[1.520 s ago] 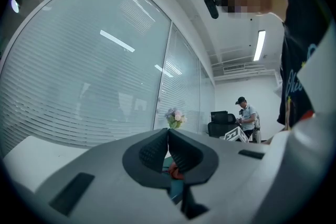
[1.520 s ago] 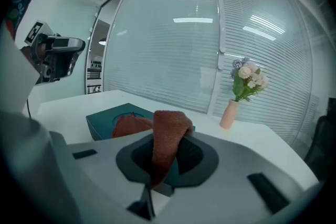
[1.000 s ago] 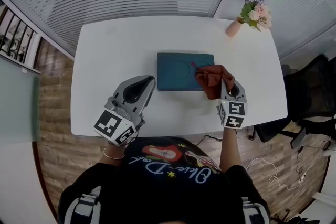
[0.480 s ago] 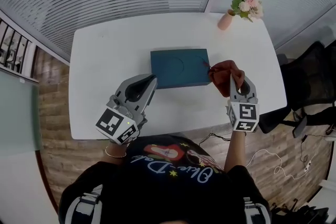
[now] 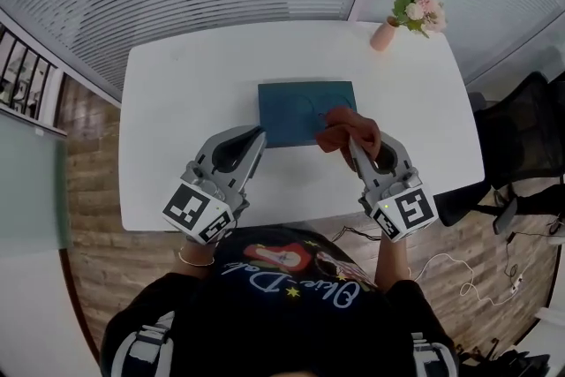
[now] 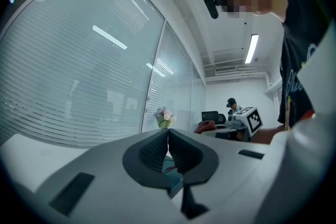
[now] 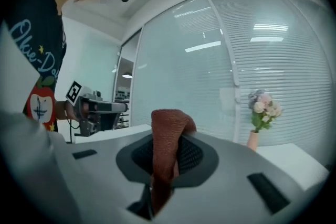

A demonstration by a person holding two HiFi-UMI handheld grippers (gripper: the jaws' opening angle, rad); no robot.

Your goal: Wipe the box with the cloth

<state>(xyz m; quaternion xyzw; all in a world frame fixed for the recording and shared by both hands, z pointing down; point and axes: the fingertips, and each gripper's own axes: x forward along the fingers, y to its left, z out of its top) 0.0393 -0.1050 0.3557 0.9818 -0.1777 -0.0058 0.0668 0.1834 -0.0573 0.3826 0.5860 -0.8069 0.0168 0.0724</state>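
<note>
Moved: right claw (image 5: 355,144) has swung left, bringing cloth (image 5: 346,128) from beyond the box's right edge onto its lower-right corner.
Right claw: clenched on the cloth, a rust-red bunch.
Left claw (image 5: 254,139): pressed together, empty, just below the box's lower-left corner.
Box (image 5: 296,109): flat, dark teal, faint ring mark on lid; frame centre, on white bench (image 5: 185,93).
Progress, by judgement: wiping under way at the right end; centre and left likely remain.

Apparently, cloth (image 5: 346,131) back onto box (image 5: 296,106) corner.
</note>
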